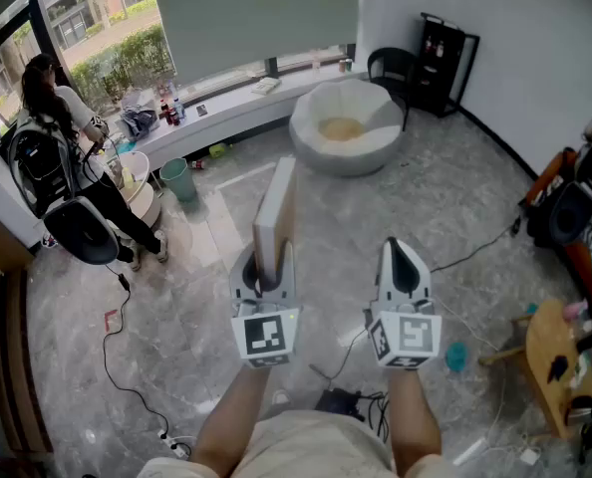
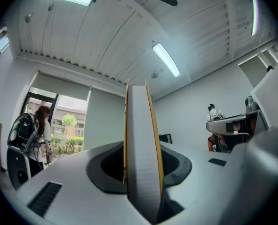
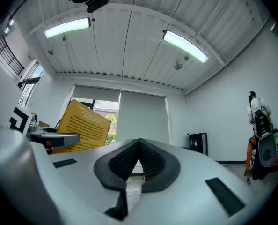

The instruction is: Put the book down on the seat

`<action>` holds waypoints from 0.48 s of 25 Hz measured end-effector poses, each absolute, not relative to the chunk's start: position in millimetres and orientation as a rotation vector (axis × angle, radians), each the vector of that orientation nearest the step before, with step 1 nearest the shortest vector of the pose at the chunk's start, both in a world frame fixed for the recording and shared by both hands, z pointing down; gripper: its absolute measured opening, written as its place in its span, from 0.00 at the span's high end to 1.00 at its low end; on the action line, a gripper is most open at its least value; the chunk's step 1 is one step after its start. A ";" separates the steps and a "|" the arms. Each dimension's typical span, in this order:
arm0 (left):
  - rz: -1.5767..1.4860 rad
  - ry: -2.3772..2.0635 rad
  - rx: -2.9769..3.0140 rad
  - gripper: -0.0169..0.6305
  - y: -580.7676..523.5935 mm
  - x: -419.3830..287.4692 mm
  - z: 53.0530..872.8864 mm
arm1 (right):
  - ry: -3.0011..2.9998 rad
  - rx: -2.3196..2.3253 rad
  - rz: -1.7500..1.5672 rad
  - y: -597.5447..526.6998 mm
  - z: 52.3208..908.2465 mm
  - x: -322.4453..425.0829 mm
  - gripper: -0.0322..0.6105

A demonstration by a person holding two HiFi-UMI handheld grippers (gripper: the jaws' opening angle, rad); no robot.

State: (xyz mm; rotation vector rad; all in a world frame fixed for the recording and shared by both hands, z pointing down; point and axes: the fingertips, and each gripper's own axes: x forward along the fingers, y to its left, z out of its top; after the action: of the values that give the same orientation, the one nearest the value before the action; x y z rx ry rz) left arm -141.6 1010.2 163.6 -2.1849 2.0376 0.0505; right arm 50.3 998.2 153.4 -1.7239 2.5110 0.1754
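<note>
My left gripper (image 1: pixel 266 272) is shut on a thick book (image 1: pixel 275 217) with a yellow cover, held upright with its white page edge toward me. In the left gripper view the book (image 2: pixel 143 158) stands edge-on between the jaws and fills the gap. My right gripper (image 1: pixel 403 263) is beside it on the right, shut, with nothing between its jaws (image 3: pixel 138 159). The right gripper view shows the book's yellow back cover (image 3: pixel 85 128) at the left. The seat, a round white beanbag chair (image 1: pixel 347 124) with a tan cushion, sits on the floor ahead, beyond the book.
A person (image 1: pixel 62 118) stands at the left by a window ledge (image 1: pixel 226 108) with bottles. A black backpack (image 1: pixel 82 229), a green bucket (image 1: pixel 177 179), floor cables (image 1: pixel 127 366), a black shelf (image 1: pixel 447 63) and a small wooden stool (image 1: pixel 550 352) are around.
</note>
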 end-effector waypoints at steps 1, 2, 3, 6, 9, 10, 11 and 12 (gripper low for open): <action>0.043 2.038 -2.184 0.74 1009.4 -140.0 164.9 | 2.512 -1.727 0.171 997.6 155.4 52.1 0.95; 0.037 2.038 -2.184 0.74 1008.6 -138.3 166.1 | 2.513 -1.729 0.166 997.0 157.1 53.9 0.95; 0.033 2.039 -2.185 0.74 1007.6 -136.2 167.0 | 2.514 -1.731 0.161 996.0 158.3 56.0 0.95; 0.031 2.042 -2.191 0.74 1002.3 -127.7 167.7 | 2.516 -1.734 0.153 990.9 159.2 64.6 0.95; 0.024 2.039 -2.187 0.74 996.4 -115.8 169.3 | 2.514 -1.736 0.154 985.5 161.2 77.7 0.95; 0.021 2.040 -2.183 0.74 994.6 -111.4 170.6 | 2.515 -1.736 0.151 983.5 162.9 82.8 0.95; 0.020 2.041 -2.181 0.74 992.9 -106.9 171.8 | 2.516 -1.732 0.145 981.3 164.8 87.6 0.95; 0.020 2.043 -2.179 0.74 991.1 -102.3 172.4 | 2.520 -1.726 0.139 979.2 166.4 92.1 0.95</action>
State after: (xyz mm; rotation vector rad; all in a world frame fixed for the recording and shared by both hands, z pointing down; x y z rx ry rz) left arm -102.3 991.1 172.4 -2.1792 2.0432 0.0201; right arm 92.1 979.2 166.4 -1.7261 2.5203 0.1390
